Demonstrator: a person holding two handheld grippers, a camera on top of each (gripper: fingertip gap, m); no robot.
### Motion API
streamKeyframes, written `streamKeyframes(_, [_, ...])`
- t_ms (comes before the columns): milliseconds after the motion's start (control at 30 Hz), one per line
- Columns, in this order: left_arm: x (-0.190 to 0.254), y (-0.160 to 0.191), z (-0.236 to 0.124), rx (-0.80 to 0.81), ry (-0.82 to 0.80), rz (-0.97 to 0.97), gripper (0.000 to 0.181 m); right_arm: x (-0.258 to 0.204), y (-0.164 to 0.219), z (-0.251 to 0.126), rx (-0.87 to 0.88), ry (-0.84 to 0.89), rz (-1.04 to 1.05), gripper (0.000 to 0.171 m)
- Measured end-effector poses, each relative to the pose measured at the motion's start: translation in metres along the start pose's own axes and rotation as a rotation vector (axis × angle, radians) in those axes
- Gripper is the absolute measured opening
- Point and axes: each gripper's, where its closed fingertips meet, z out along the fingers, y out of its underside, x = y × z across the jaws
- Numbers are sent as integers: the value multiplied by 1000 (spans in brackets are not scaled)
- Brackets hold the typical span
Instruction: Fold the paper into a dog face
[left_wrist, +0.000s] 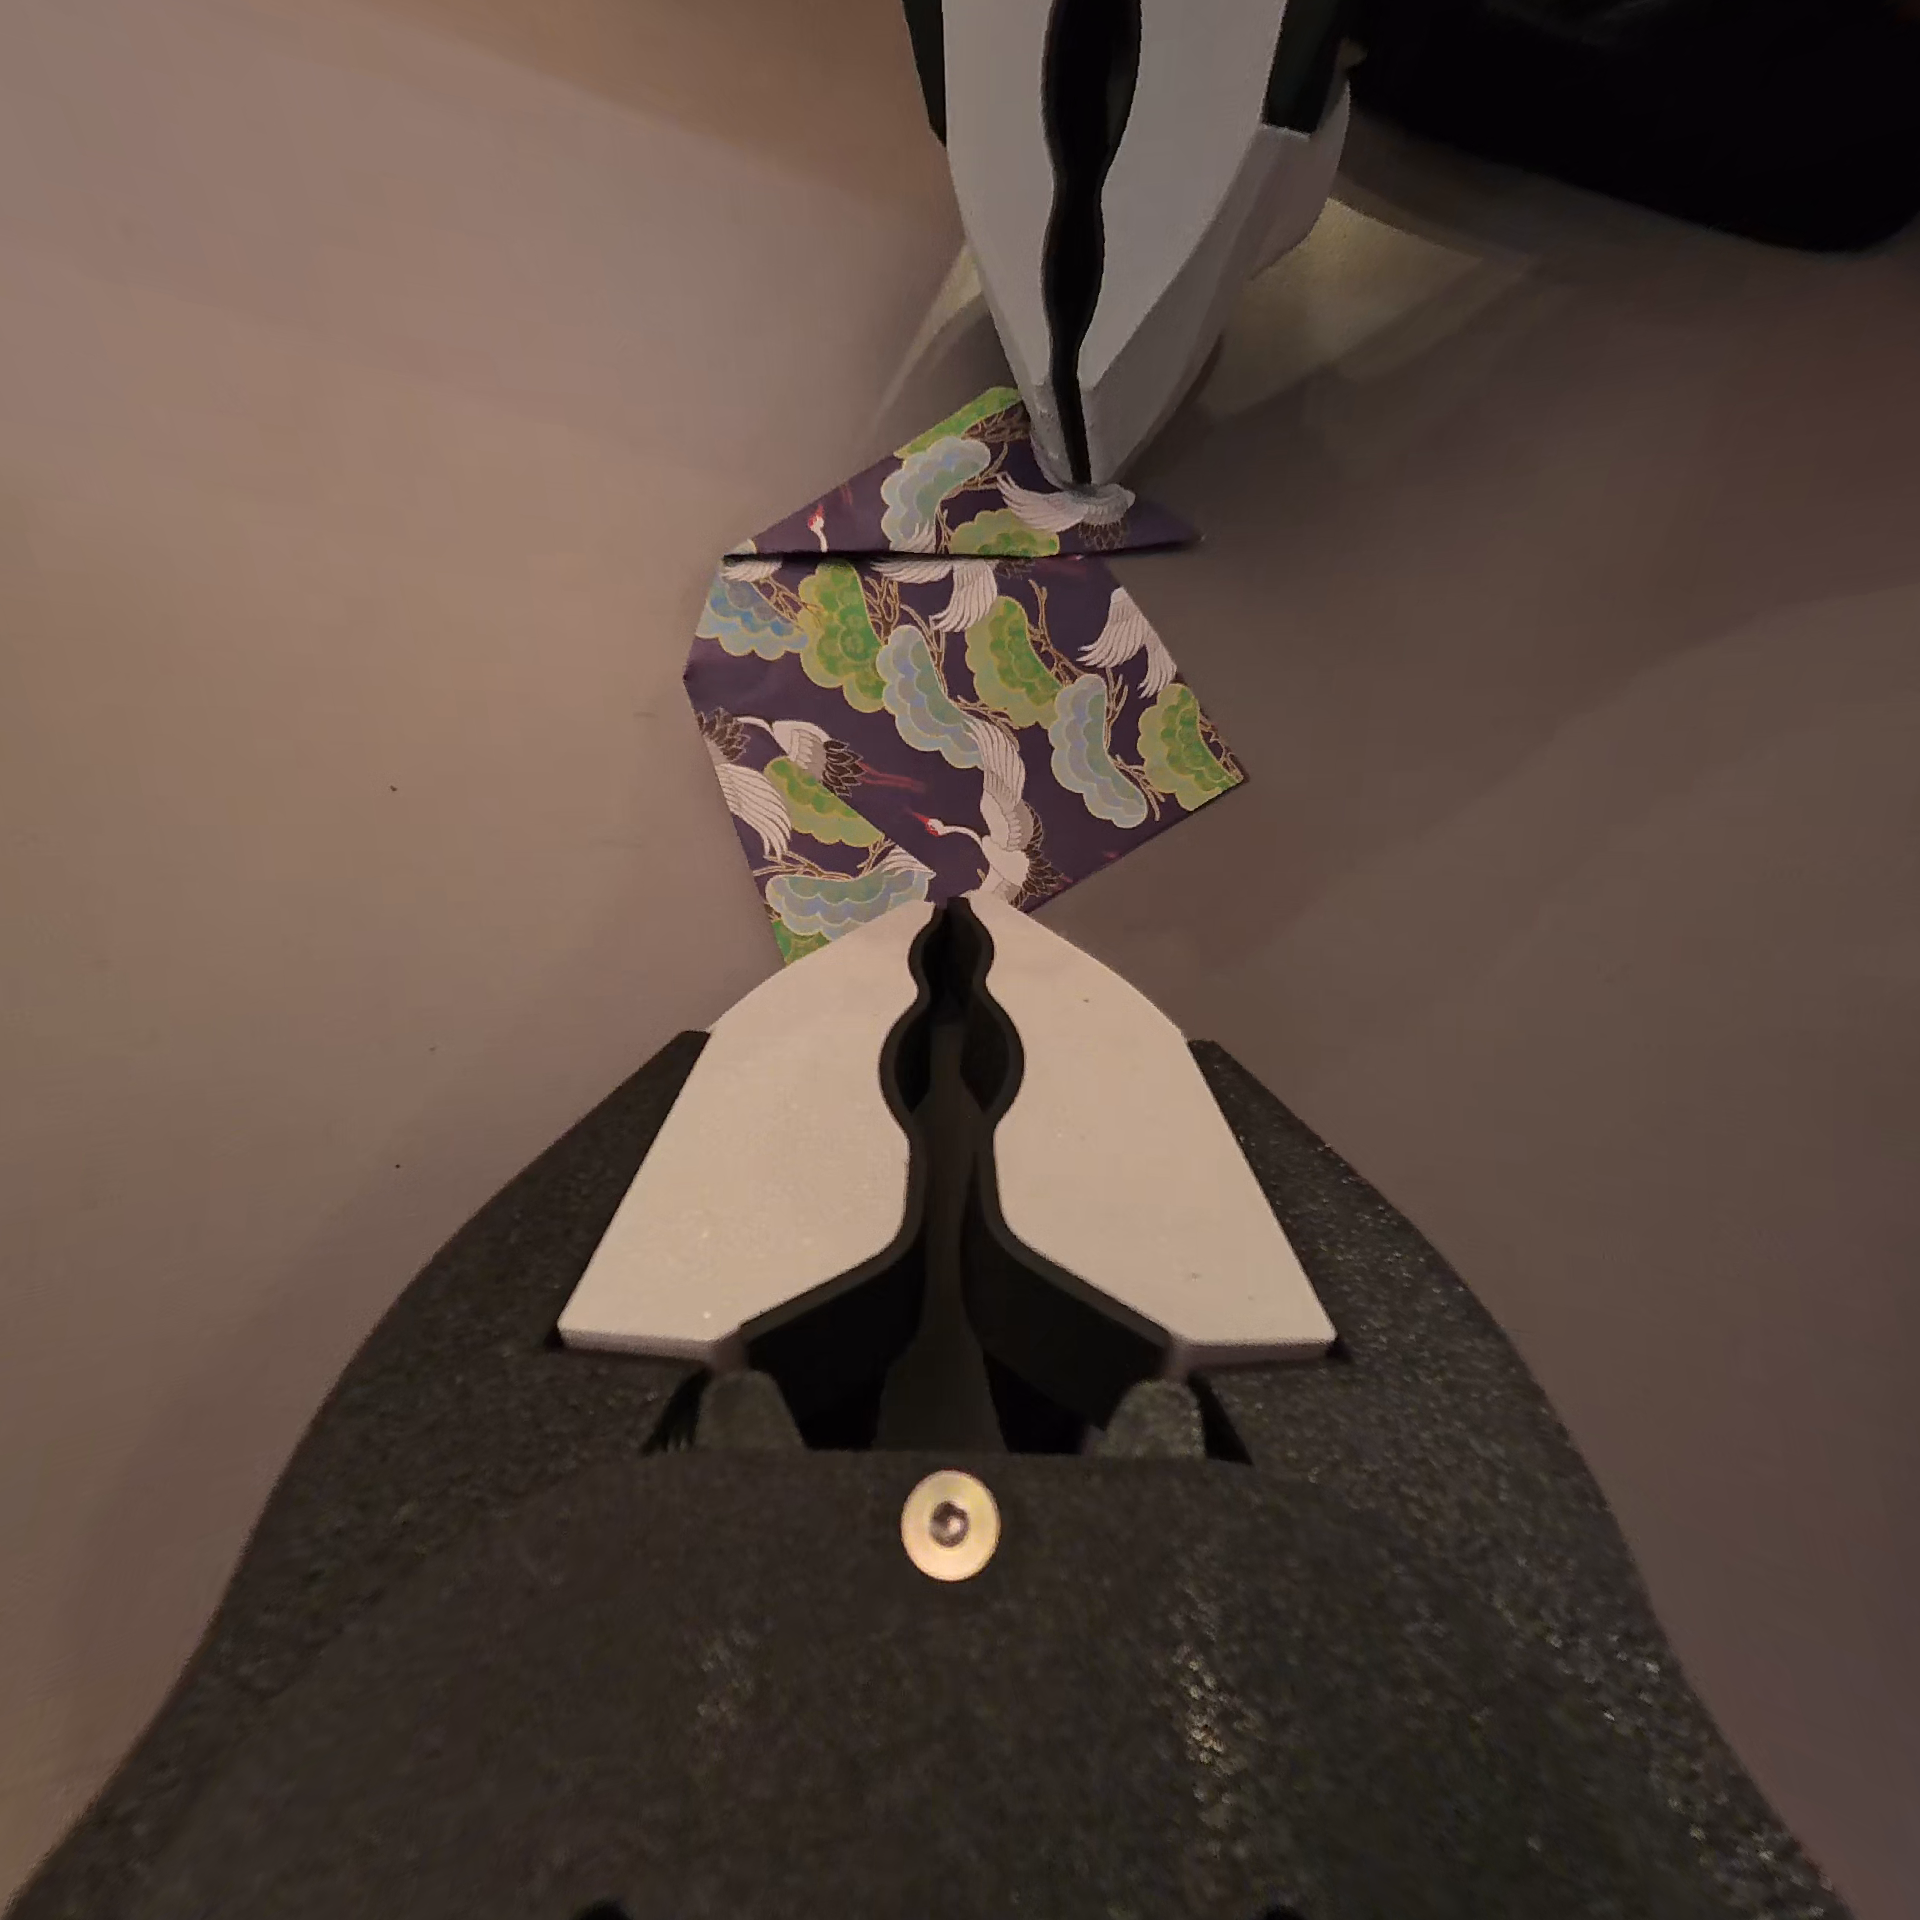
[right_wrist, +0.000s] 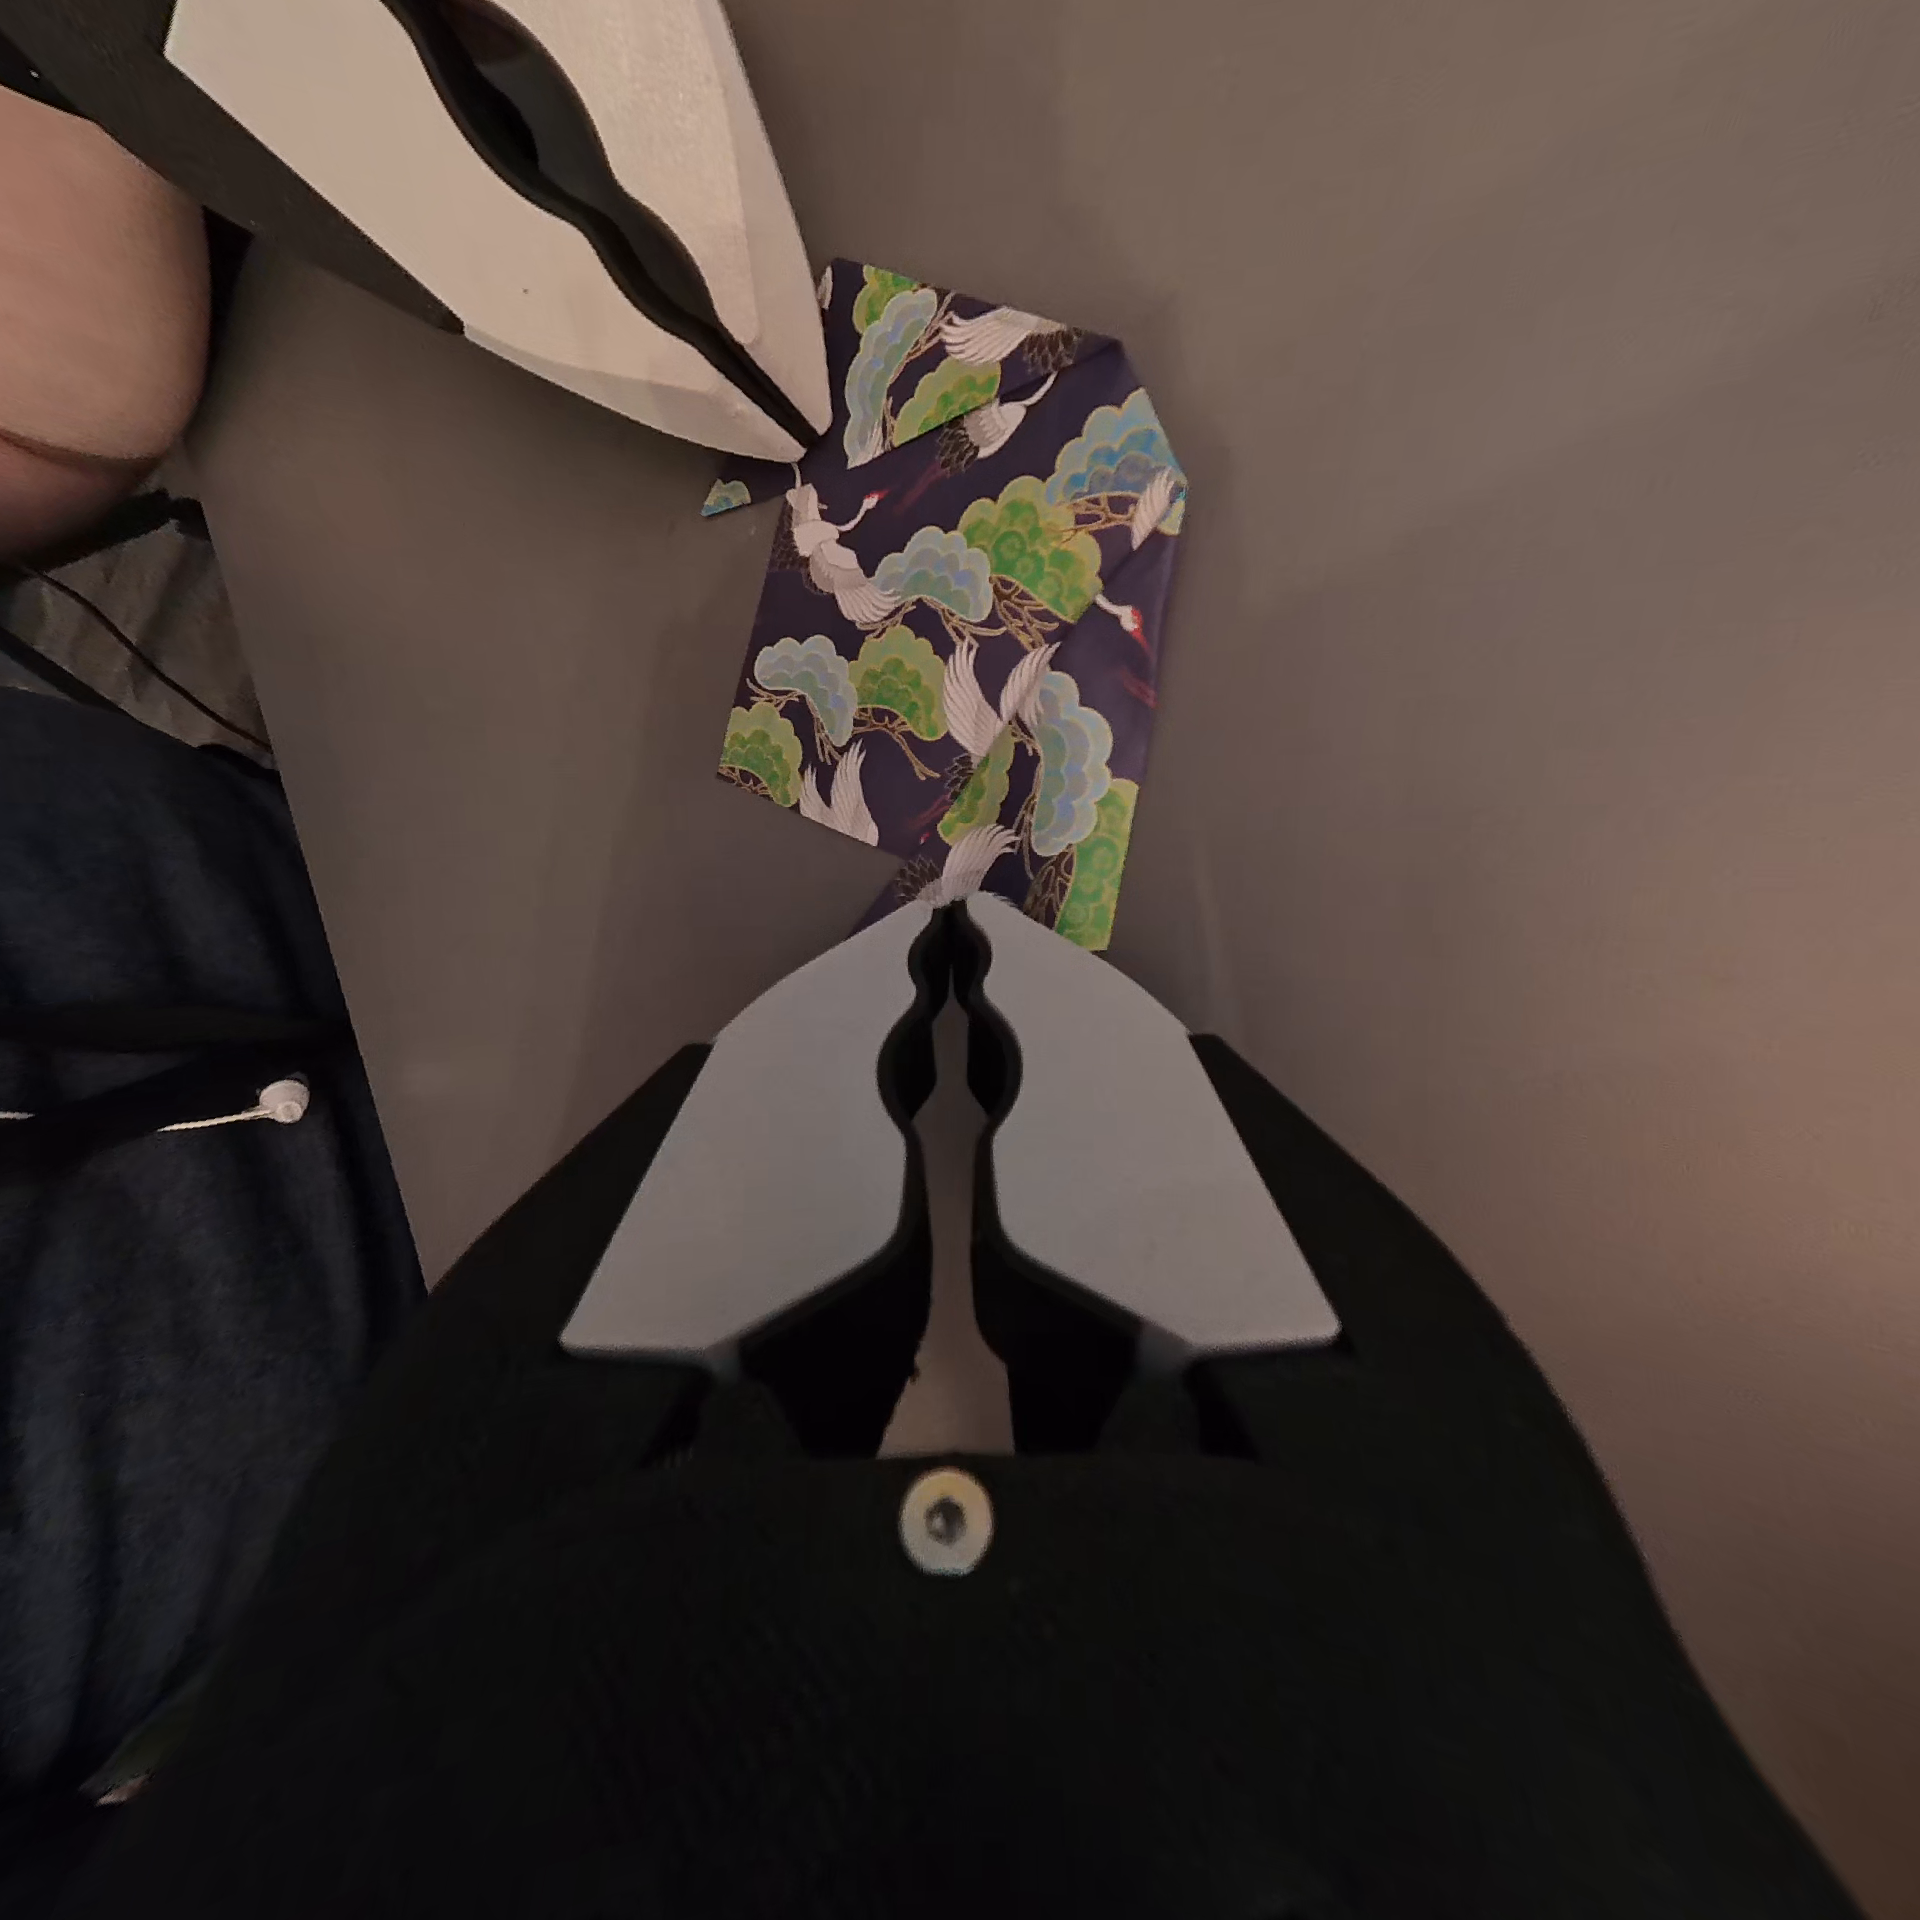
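A folded sheet of patterned paper (left_wrist: 935, 707), dark purple with green and blue clouds and white cranes, lies flat on the grey table (left_wrist: 364, 623). My left gripper (left_wrist: 956, 906) is shut, and its tips rest on the paper's near corner. My right gripper (left_wrist: 1086, 480) comes down from above, shut, with its tips on the far folded flap. In the right wrist view, the paper (right_wrist: 935, 623) lies ahead of my right gripper (right_wrist: 954, 906), whose shut tips touch the near flap. The left gripper (right_wrist: 805, 442) touches the far-left corner. A small paper tip shows beyond it.
In the right wrist view, the table's edge runs down the left side, with a person's dark clothing (right_wrist: 156, 1039) and a hand (right_wrist: 83, 312) beyond it. A dark object (left_wrist: 1714, 125) sits at the far right in the left wrist view. Bare table (right_wrist: 1507, 623) lies right of the paper. Across from one pair of fingers to the other is roughly 10 cm.
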Motion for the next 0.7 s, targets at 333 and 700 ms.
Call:
streamKeyframes(333, [0,0,0,3,16,-5,0,-3,-5,3,-2,-29,9,2])
streamKeyframes(700, [0,0,0,3,30,-9,0,12,-25,5,30,-45,102,3])
